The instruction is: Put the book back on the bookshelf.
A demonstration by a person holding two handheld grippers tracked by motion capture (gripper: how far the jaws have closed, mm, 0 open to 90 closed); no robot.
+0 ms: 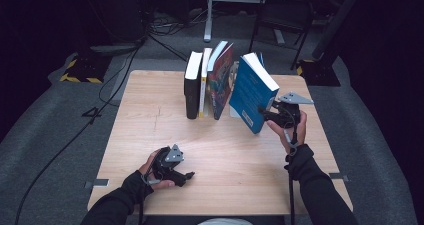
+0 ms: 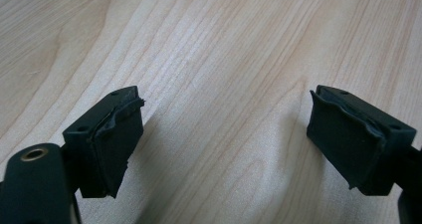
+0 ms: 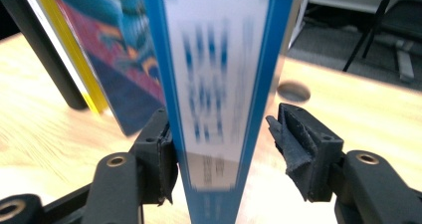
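A blue book (image 1: 252,92) stands tilted on the wooden table (image 1: 150,130), its top leaning left toward a row of upright books: a black one (image 1: 192,87), a white and yellow one (image 1: 205,80) and a colourful one (image 1: 221,80). My right gripper (image 1: 266,113) straddles the blue book's spine (image 3: 219,84). One pad (image 3: 166,157) lies against the spine, while the other pad (image 3: 291,144) stands off it with a gap, so the gripper (image 3: 221,139) is open. My left gripper (image 1: 187,176) rests low at the table's front left, open over bare wood (image 2: 224,144).
A dark chair (image 1: 282,15) and a desk leg (image 1: 207,20) stand beyond the table's far edge, with cables on the floor (image 1: 125,70). A round hole (image 3: 292,91) sits in the tabletop behind the blue book. The colourful book (image 3: 114,59) is close on the left in the right gripper view.
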